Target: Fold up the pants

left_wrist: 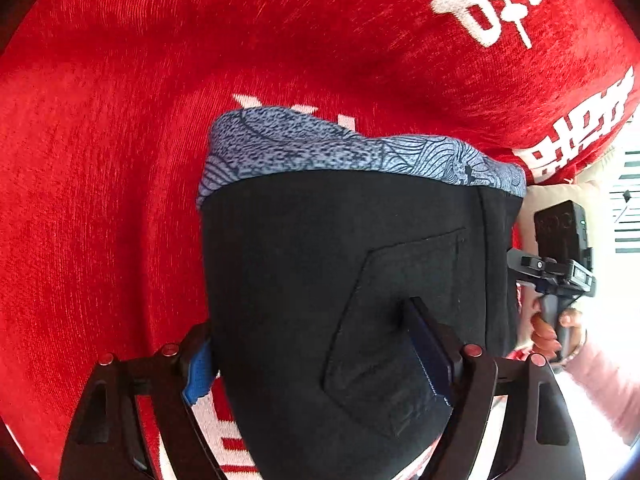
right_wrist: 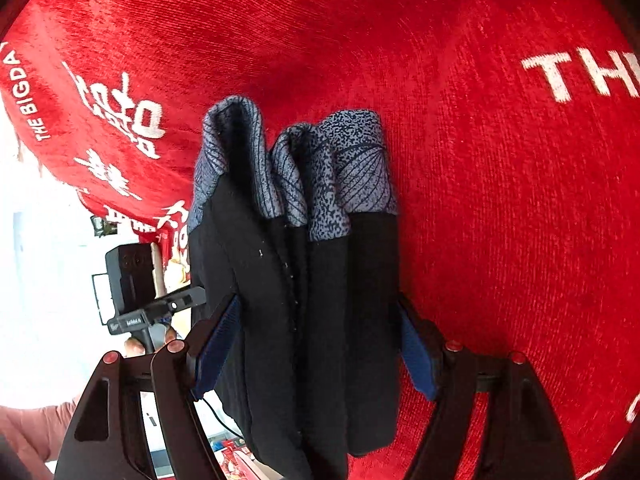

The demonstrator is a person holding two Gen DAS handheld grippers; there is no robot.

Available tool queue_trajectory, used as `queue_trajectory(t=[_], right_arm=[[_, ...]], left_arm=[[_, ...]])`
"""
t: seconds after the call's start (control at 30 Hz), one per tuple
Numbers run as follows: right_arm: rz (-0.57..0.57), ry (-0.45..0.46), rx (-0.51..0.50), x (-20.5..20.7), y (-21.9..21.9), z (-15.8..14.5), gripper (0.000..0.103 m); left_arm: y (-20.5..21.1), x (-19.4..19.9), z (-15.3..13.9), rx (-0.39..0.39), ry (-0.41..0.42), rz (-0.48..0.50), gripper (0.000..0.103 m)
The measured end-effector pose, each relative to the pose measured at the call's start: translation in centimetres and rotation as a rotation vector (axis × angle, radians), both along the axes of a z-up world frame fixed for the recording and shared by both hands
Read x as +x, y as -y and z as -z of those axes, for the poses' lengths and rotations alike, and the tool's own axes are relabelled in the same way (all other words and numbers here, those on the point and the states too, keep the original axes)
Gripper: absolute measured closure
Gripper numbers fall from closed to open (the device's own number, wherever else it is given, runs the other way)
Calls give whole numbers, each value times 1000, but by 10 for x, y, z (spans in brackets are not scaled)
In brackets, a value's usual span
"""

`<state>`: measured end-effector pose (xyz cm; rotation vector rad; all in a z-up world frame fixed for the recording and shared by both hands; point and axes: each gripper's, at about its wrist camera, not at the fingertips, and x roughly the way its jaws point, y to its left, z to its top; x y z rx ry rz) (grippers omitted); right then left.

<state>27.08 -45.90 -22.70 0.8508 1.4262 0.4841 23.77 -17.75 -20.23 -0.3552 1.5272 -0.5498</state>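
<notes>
**Black pants gripped by both grippers over red cloth**

The left gripper [left_wrist: 320, 360] is clamped on the black pants [left_wrist: 340, 260] across a back pocket [left_wrist: 396, 320]; the right gripper [right_wrist: 316, 348] is closed on the bunched layers – patterned grey cuffs [right_wrist: 296, 168] hang above the red printed cloth [right_wrist: 500, 200].

1. Black left gripper [left_wrist: 320, 356] arms with blue ribbed pads [left_wrist: 198, 376] and red round screw heads.
2. Same black arms and blue pads on right gripper [right_wrist: 318, 354].
3. Pale pink sleeve [left_wrist: 600, 384], bare-skinned hand [left_wrist: 548, 330] on a black handle.
</notes>
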Motion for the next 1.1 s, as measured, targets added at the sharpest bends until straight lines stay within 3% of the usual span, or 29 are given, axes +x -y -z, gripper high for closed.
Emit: queue_trajectory(t=[0.07, 0.17, 0.33, 0.8, 1.1], right_arm=[[24, -6, -2, 1, -3, -2, 45], [69, 1, 32, -3, -5, -9, 61], [105, 19, 64, -8, -5, -22, 65], [114, 51, 88, -58, -9, -75, 65], [76, 27, 46, -111, -7, -81, 65]], left_arm=[[0, -3, -6, -9, 18, -18, 33], [2, -8, -21, -4, 53, -18, 45], [-2, -12, -36, -6, 74, -32, 52], [-5, -64, -96, 10, 132, -2, 52], [-5, -115, -82, 37, 76, -26, 52]])
